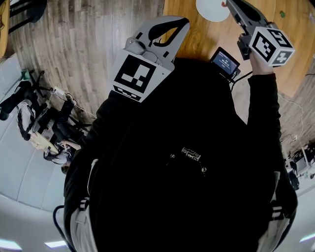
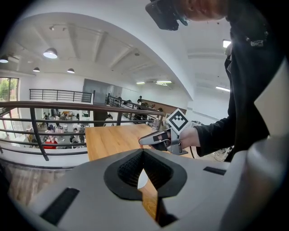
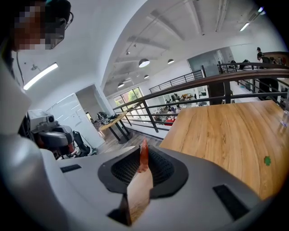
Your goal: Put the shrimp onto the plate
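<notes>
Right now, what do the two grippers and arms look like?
Both the left gripper and right gripper are light grey shells with black ribbed fingers and a cube of black-and-white square markers. The person wears black sleeves.

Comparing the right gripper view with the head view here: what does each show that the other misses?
Right gripper view only: the right gripper's jaws closed on the shrimp, plus a railing beyond the table. Head view only: the white plate at the top edge, the left gripper raised before the person's dark torso, and a small screen. Both: the wooden table and the green speck on it.
</notes>
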